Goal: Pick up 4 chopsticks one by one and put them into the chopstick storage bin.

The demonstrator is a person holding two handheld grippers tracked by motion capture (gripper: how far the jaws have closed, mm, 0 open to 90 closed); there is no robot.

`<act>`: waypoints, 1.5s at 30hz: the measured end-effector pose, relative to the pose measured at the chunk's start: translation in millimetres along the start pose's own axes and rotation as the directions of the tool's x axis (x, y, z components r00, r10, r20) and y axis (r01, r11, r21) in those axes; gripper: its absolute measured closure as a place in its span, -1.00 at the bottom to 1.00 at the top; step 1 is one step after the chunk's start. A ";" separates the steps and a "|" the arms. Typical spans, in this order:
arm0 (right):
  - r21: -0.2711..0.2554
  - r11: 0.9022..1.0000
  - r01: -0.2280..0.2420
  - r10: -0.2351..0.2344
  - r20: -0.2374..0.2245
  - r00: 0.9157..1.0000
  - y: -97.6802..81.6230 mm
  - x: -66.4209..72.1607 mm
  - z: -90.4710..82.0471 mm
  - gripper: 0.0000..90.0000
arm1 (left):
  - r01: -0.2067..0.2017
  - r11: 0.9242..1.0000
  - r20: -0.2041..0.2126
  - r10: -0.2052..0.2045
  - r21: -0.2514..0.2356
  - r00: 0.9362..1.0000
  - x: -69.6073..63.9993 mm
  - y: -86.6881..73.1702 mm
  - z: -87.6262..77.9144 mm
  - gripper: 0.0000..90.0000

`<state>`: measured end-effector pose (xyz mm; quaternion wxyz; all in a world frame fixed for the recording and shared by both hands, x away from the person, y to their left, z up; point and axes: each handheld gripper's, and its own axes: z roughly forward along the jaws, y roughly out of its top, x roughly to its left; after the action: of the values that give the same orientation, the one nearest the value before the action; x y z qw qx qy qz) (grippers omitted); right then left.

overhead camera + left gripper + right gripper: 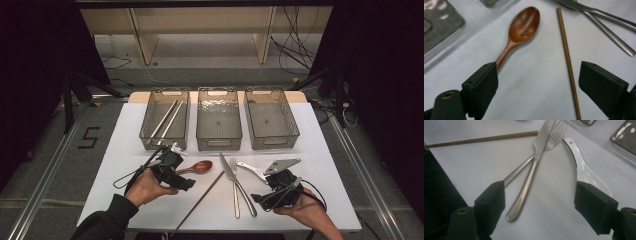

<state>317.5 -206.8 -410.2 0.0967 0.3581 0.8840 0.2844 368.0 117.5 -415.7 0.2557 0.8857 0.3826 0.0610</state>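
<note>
Left gripper [537,82] low over the white table [125,150], jaws spread wide with nothing pinched between them. Just ahead, a reddish-brown wooden spoon [520,31]: glossy oval bowl turned up, slim handle running back to the left jaw's tip, whether touching it cannot be told. Beside the spoon, a single long brown wooden chopstick [567,57], lying straight between the two jaws but untouched by either. Right gripper [540,198] likewise gaping and empty, resting near the table's front edge over a matte steel knife [531,172] crossed on a steel fork [554,135], with a white ceramic soup spoon [586,172] by its right jaw. At the back, three clear plastic bins in a row (left bin [165,120] holding two pale metal chopsticks [167,120]; middle bin [218,120] and right bin [271,120] bare).
</note>
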 end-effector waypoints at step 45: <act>0.013 1.000 0.012 -0.012 -0.001 1.000 0.6 3.6 -0.1 -0.42 | -0.186 0.953 0.061 0.177 0.240 0.982 -48.2 -18.6 47.2 0.23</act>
<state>315.2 -204.0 -409.7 0.0957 0.3535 0.8879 0.2784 336.6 74.9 -461.4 0.1453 0.9429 0.2992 0.0196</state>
